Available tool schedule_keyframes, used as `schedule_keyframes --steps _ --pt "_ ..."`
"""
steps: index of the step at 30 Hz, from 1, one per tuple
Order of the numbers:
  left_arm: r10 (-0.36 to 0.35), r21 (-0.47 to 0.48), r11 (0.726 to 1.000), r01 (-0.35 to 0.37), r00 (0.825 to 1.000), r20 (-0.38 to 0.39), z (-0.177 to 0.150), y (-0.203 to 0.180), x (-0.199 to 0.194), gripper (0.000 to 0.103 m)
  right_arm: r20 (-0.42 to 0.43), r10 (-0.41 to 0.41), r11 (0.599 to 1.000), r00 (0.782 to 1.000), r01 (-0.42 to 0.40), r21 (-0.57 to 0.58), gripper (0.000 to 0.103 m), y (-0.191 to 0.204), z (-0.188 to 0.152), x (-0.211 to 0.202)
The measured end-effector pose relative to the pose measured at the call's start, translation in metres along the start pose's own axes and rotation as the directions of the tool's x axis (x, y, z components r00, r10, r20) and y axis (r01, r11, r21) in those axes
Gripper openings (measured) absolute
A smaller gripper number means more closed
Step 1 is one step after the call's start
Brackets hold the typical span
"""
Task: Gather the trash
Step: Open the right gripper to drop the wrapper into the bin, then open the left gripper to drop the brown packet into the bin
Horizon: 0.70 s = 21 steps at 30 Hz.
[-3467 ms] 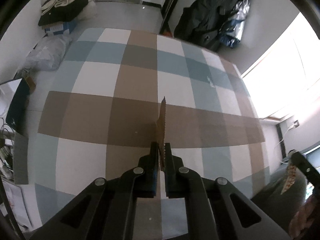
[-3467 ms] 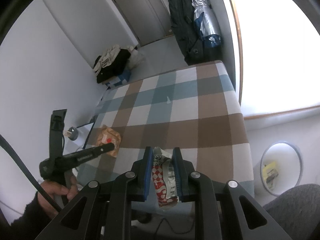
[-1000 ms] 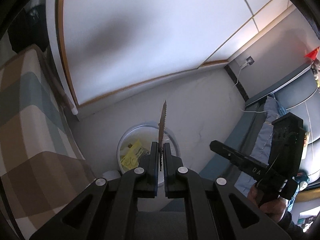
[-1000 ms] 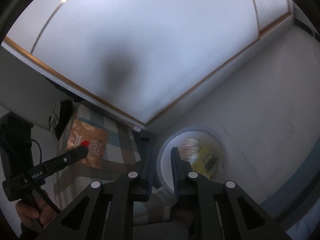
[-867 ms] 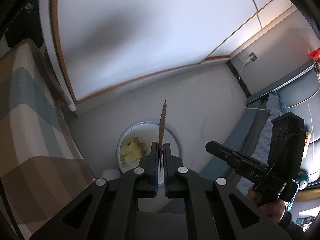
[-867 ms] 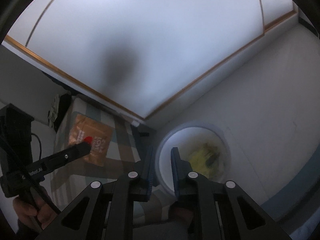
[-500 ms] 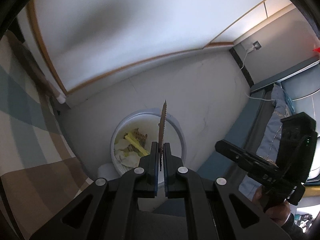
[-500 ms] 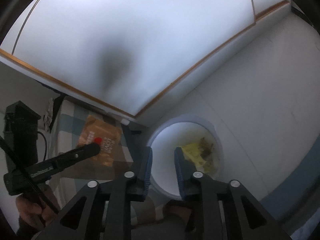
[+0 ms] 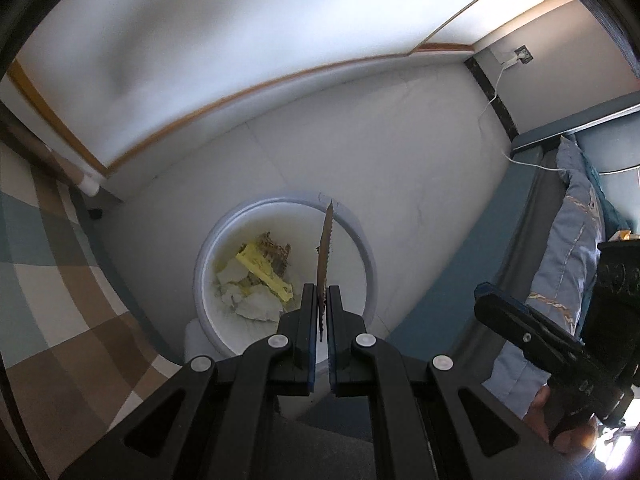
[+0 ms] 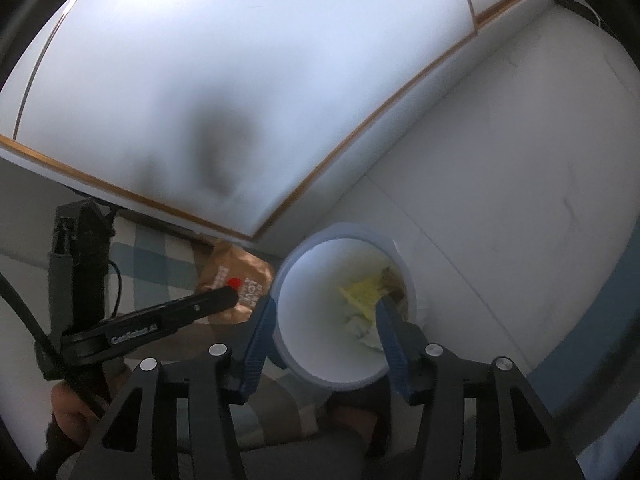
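left hand-held gripper [image 9: 321, 304] pinches a brown wrapper [image 9: 325, 248] above the white bin [image 9: 370, 276]; right hand-held gripper [image 10: 322, 320] is opening, nothing between its jaws.

Both wrist views steeply downward, sharing the white bin [image 9: 370, 264] [image 10: 288, 280].

Left gripper [image 9: 321, 316] clamped on brown wrapper [image 9: 325, 250] above white bin [image 9: 370, 268].

This was a home, most likely a bedroom or living room: a checked bedspread [image 9: 44, 280] in brown, blue and white, a blue-grey cushion [image 9: 568, 248] on a dark blue sofa, a wall socket [image 9: 522, 55] with a white charging cable, and a white wastebasket [image 9: 362, 256].
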<state>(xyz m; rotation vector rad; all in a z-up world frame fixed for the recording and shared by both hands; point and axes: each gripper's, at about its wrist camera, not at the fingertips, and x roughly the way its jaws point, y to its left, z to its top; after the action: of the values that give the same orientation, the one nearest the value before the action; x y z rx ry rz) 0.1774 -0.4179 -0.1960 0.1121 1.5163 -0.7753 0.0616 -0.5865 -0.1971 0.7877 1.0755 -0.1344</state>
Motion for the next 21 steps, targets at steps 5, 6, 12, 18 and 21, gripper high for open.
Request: schedule_keyframes --steps 5,6,12,18,21 --pt "0.006 -0.003 1.000 -0.006 0.999 -0.033 0.003 0.001 0.009 0.001 -0.008 -0.001 1.000 1.000 0.001 0.013 0.058 -0.003 -0.001 0.004" --pt "0.008 -0.003 1.000 -0.008 0.999 -0.038 0.003 0.001 0.012 0.001 -0.010 0.001 1.000 1.000 -0.001 0.015 0.059 -0.004 -0.002 0.005" --pt "0.020 -0.008 1.000 -0.021 0.997 -0.081 0.004 0.003 0.024 0.001 -0.025 -0.010 0.999 1.000 0.010 0.033 0.066 -0.009 -0.005 0.011" --pt "0.035 -0.024 0.999 -0.039 0.991 -0.132 0.005 0.009 0.037 0.001 -0.037 -0.021 0.998 0.999 0.023 0.051 0.071 -0.015 -0.006 0.014" --pt "0.047 -0.034 0.998 -0.053 0.987 -0.153 0.004 0.009 0.041 0.001 -0.039 -0.030 0.998 0.999 0.033 0.055 0.073 -0.017 -0.006 0.015"
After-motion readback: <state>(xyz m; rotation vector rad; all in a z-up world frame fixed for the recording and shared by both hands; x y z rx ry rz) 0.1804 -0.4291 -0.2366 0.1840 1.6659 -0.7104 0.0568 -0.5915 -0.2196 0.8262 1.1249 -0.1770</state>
